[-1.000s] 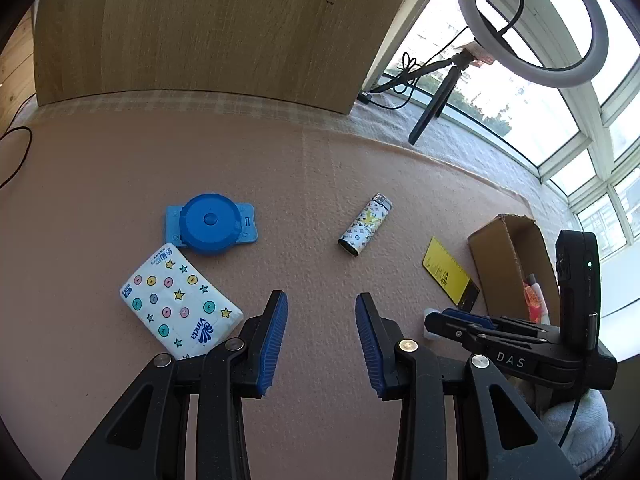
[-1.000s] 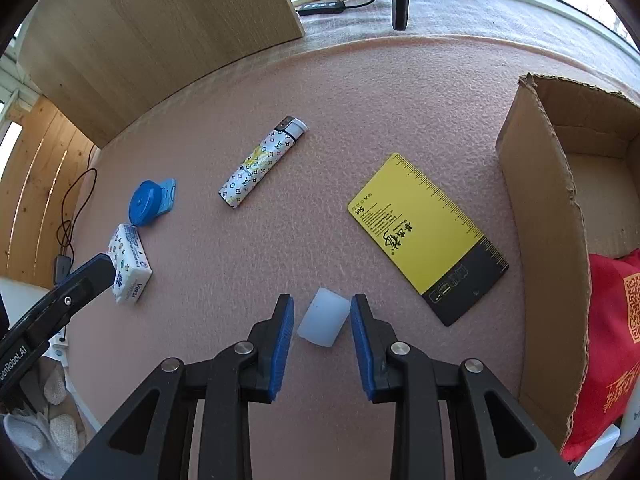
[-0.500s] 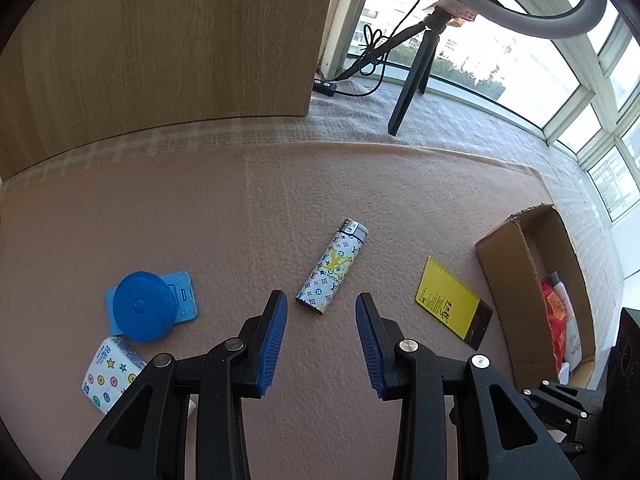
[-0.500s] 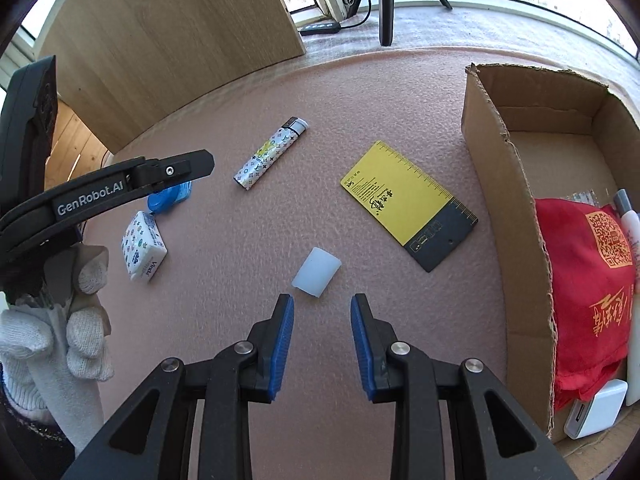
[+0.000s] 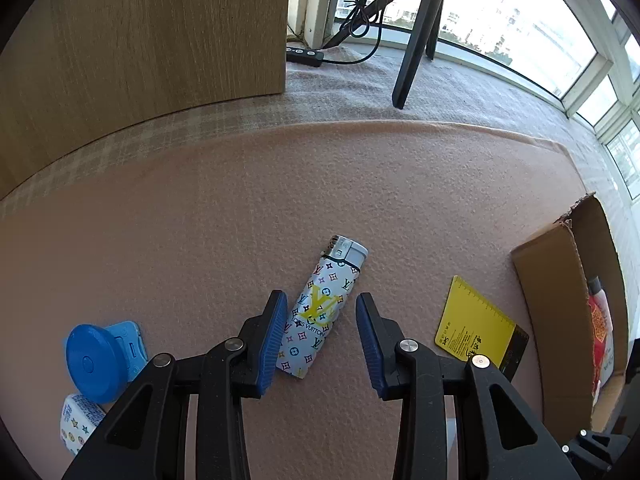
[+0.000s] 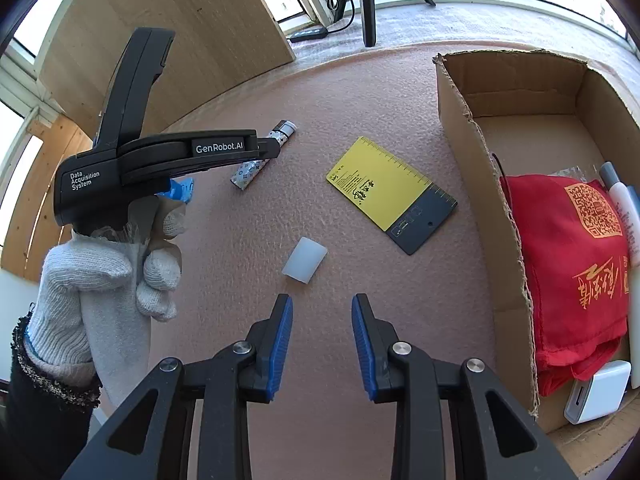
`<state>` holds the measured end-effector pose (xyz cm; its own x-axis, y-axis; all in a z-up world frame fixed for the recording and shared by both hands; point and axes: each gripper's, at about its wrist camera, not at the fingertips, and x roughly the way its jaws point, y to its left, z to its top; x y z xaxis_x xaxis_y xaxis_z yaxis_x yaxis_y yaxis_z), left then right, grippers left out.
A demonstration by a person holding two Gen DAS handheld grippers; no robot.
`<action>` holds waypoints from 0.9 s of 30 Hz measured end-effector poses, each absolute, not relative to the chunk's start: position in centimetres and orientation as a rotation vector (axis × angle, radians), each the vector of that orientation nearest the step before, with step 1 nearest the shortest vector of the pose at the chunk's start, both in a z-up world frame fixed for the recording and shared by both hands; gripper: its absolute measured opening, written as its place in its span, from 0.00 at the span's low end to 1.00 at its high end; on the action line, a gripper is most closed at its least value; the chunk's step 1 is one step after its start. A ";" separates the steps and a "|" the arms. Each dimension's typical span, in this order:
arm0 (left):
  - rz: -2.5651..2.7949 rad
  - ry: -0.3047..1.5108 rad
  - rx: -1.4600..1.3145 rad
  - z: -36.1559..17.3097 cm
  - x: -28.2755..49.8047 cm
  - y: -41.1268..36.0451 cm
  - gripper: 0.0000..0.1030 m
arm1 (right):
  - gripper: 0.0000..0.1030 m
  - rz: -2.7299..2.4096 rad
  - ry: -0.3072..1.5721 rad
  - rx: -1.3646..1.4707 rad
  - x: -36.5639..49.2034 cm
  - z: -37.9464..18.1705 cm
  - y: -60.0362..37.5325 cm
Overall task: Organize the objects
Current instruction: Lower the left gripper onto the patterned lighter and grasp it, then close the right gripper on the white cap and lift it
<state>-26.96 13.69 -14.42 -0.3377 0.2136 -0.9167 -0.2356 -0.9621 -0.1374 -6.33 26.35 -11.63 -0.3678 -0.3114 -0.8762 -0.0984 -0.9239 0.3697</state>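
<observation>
We note the left gripper (image 5: 321, 338) with fingers spread, straddling the patterned lighter (image 5: 320, 312) that lies flat on the pink desk (image 5: 280, 200); blue round case (image 5: 94, 356) and tissue pack (image 5: 78, 420) at far left; yellow ruler card (image 6: 390, 192) right of the lighter; right gripper (image 6: 322, 344) spread wide, empty, just short of the white cap (image 6: 305, 259); cardboard box (image 6: 472, 152) at right holds a red cloth (image 6: 568, 272).

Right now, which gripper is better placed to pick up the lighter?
Left. The left gripper is open with the lighter lying between its fingers. The right gripper is open over bare mat near the white cap, away from the lighter.
</observation>
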 end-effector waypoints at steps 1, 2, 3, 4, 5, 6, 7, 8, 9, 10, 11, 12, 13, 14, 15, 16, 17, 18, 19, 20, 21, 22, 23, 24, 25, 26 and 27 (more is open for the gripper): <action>2.366 0.038 -1.619 -14.6 -26.9 13.8 0.37 | 0.27 -2.431 -0.553 1.684 -6.4 -11.6 26.3; 2.368 0.045 -1.620 -14.7 -26.9 13.9 0.37 | 0.27 -2.429 -0.551 1.684 -6.4 -11.6 26.3; 2.369 0.051 -1.624 -14.8 -26.9 13.9 0.37 | 0.27 -2.428 -0.550 1.683 -6.4 -11.6 26.3; 2.372 0.054 -1.622 -14.8 -26.9 13.9 0.37 | 0.27 -2.428 -0.549 1.682 -6.4 -11.6 26.2; 2.378 0.059 -1.619 -14.9 -26.9 13.9 0.33 | 0.27 -2.428 -0.548 1.681 -6.4 -11.5 26.2; 2.383 0.062 -1.619 -14.8 -26.9 13.8 0.31 | 0.27 -2.430 -0.546 1.681 -6.4 -11.5 26.2; 2.385 0.058 -1.618 -14.8 -26.9 13.7 0.28 | 0.27 -2.431 -0.547 1.682 -6.4 -11.5 26.1; 2.384 0.049 -1.618 -14.8 -26.8 13.5 0.27 | 0.27 -2.431 -0.548 1.683 -6.3 -11.5 26.2; 2.384 0.040 -1.617 -14.7 -26.7 13.3 0.26 | 0.27 -2.432 -0.547 1.684 -6.3 -11.5 26.1; 2.388 0.037 -1.616 -14.7 -26.6 13.1 0.25 | 0.27 -2.433 -0.547 1.684 -6.2 -11.5 26.1; 2.394 0.034 -1.616 -14.7 -26.4 12.8 0.25 | 0.27 -2.435 -0.546 1.684 -6.3 -11.5 26.1; 2.397 0.025 -1.616 -14.6 -26.2 12.5 0.25 | 0.27 -2.436 -0.542 1.684 -6.4 -11.5 26.1; 2.398 0.016 -1.616 -14.7 -25.9 12.2 0.25 | 0.27 -2.438 -0.538 1.684 -6.5 -11.5 26.1; 2.401 0.013 -1.615 -14.7 -25.6 12.0 0.25 | 0.27 -2.440 -0.531 1.682 -6.5 -11.5 26.1; 2.404 0.010 -1.613 -14.7 -25.3 11.7 0.25 | 0.27 -2.440 -0.523 1.682 -6.5 -11.5 26.0; 2.406 0.004 -1.613 -14.7 -24.8 11.4 0.25 | 0.27 -2.440 -0.516 1.682 -6.6 -11.4 25.9; 2.407 -0.005 -1.612 -14.8 -24.2 11.0 0.25 | 0.27 -2.440 -0.506 1.681 -6.7 -11.4 25.8; 2.409 -0.015 -1.611 -14.8 -23.6 10.7 0.25 | 0.27 -2.440 -0.494 1.679 -6.8 -11.4 25.6; 2.411 -0.022 -1.608 -14.7 -22.7 10.3 0.25 | 0.27 -2.440 -0.482 1.679 -7.0 -11.4 25.5; 2.414 -0.028 -1.606 -14.8 -21.9 10.0 0.25 | 0.27 -2.439 -0.469 1.679 -7.1 -11.5 25.4; 2.417 -0.038 -1.608 -14.8 -21.1 9.6 0.25 | 0.27 -2.437 -0.461 1.681 -7.3 -11.6 25.2; 2.421 -0.050 -1.608 -14.8 -20.2 9.3 0.25 | 0.27 -2.436 -0.456 1.683 -7.4 -11.7 25.1; 2.426 -0.063 -1.611 -14.8 -19.3 8.9 0.25 | 0.27 -2.434 -0.453 1.687 -7.6 -11.8 25.0; 2.429 -0.070 -1.610 -14.8 -18.5 8.7 0.25 | 0.27 -2.430 -0.453 1.692 -7.7 -12.0 24.9; 2.431 -0.070 -1.610 -14.8 -17.8 8.5 0.25 | 0.27 -2.427 -0.452 1.696 -7.8 -12.2 24.8; 2.434 -0.069 -1.613 -14.8 -17.1 8.5 0.25 | 0.27 -2.424 -0.448 1.699 -7.9 -12.3 24.6; 2.437 -0.072 -1.613 -14.8 -16.4 8.3 0.25 | 0.27 -2.422 -0.437 1.702 -8.1 -12.5 24.4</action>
<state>-16.40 8.32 -14.81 -0.3746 0.2078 -0.9036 -0.1537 -0.9750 -0.1605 -8.06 24.43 -12.46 -0.3454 -0.2857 -0.8939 -0.0449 -0.9464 0.3199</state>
